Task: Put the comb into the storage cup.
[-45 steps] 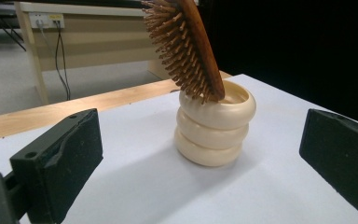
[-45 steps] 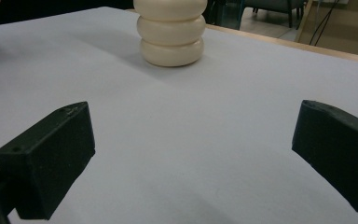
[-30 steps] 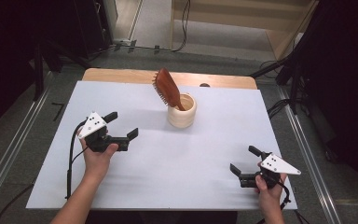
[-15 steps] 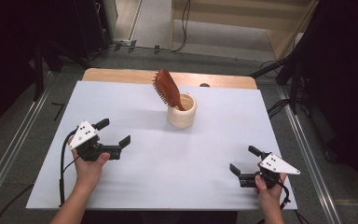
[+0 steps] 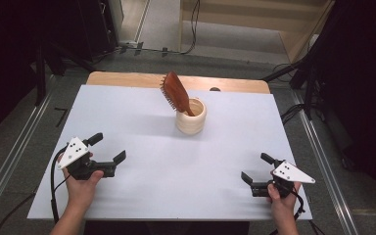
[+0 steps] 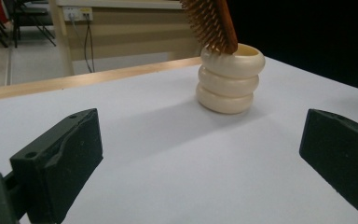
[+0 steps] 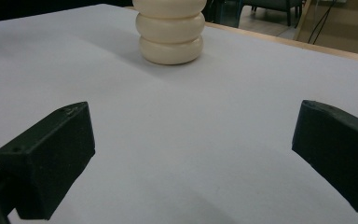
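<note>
A cream ribbed cup [image 5: 191, 116] [image 6: 230, 78] [image 7: 170, 31] stands on the white table [image 5: 152, 147] toward the back middle. A brown wooden hairbrush [image 5: 175, 92] [image 6: 210, 21] leans in it, head up and tilted to the left. My left gripper [image 5: 108, 148] [image 6: 200, 158] rests near the table's front left, open and empty, well apart from the cup. At the front right my right gripper [image 5: 256, 168] [image 7: 193, 158] is low over the table, open with nothing between its jaws.
The table's wooden back edge [image 5: 127, 78] runs behind the cup. Metal rails [image 5: 10, 156] flank the table on the floor. Cables [image 5: 293, 112] lie on the floor at the right, and wooden furniture [image 5: 254, 24] stands beyond the table.
My left gripper has drawn back toward the front left edge of the table and stayed open. The right gripper, cup and brush have not moved.
</note>
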{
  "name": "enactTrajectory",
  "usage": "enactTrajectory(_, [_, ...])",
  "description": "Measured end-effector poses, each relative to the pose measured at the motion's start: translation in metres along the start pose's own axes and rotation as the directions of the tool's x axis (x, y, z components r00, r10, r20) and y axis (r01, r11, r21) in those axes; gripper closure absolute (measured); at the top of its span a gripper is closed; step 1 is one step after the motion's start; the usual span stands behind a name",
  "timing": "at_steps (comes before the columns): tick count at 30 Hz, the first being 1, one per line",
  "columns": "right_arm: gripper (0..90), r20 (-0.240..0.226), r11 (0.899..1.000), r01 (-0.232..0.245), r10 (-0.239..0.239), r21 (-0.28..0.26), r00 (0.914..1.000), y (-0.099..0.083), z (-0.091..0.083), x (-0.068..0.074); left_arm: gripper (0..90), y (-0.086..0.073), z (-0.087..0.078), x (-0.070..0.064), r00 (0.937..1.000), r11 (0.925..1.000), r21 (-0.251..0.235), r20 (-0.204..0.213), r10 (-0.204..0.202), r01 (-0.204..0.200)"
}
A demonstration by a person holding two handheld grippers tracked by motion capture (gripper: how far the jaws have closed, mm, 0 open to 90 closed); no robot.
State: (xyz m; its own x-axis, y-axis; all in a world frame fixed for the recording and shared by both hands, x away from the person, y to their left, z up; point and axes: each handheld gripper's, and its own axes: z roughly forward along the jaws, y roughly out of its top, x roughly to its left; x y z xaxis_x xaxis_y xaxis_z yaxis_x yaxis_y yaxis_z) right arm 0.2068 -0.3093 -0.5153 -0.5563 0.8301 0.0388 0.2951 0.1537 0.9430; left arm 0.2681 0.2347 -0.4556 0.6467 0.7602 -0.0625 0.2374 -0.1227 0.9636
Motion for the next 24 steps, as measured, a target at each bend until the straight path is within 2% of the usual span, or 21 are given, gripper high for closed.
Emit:
enactTrajectory(4, [0.0, -0.001, 1.000, 0.002, -0.002, -0.004, 1.0000, 0.000, 0.000, 0.000, 0.0, -0.007, -0.008, 0.003, 0.9999, 0.9999, 0.007, -0.013, -0.011, 0.011])
enactTrajectory(15, [0.0, 0.012, 1.000, -0.002, 0.002, -0.001, 0.9999, 0.000, 0.001, -0.001, 0.0, -0.016, -0.034, 0.006, 0.9990, 0.9989, -0.025, -0.022, -0.040, 0.039])
enactTrajectory(24, [0.0, 0.011, 1.000, 0.003, -0.003, 0.000, 0.9999, 0.000, 0.001, 0.000, 0.0, -0.029, -0.055, 0.012, 0.9981, 0.9996, -0.004, -0.054, -0.028, 0.028])
